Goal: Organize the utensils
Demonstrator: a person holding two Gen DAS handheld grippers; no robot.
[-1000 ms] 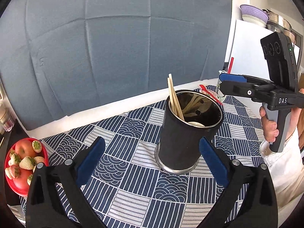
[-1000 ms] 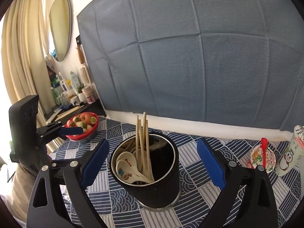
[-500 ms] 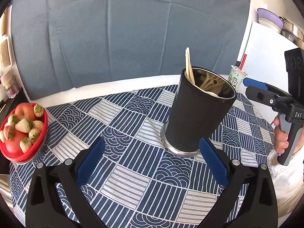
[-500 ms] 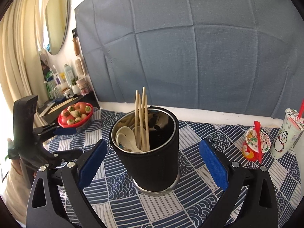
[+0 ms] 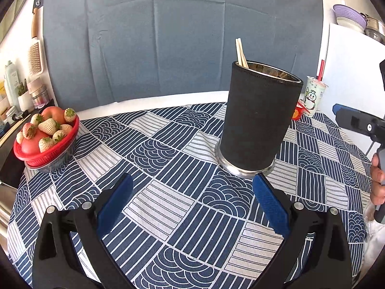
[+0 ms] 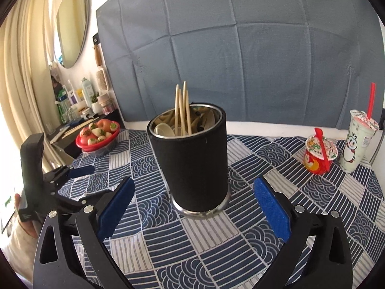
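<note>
1. A red basket of strawberries and an apple (image 5: pixel 47 134) sits at the far left corner of the table, on its blue-and-white patterned tablecloth (image 5: pixel 168 207); a shelf of bottles stands beyond it.
2. The left gripper (image 5: pixel 192 197) hovers over the near half of the table, its blue-padded fingers (image 5: pixel 115 204) spread wide with nothing between them. The right wrist view shows it near the left edge (image 6: pixel 79 170), apart from the holder.
3. The black utensil holder (image 6: pixel 192 159) stands upright on a metal base near the middle of the table. Wooden chopsticks (image 6: pixel 182 108) rise above its rim, and white ceramic spoons (image 6: pixel 162 130) lie inside against its wall.
4. The right gripper (image 6: pixel 193 197) faces the holder from the near side, fingers (image 6: pixel 272 209) wide open and flanking its base without touching; it holds nothing.
5. A red snack cup with a red spoon (image 6: pixel 318 154) and a milk-tea cup with a red straw (image 6: pixel 359 142) stand just beside each other at the far right corner, well apart from the holder.
</note>
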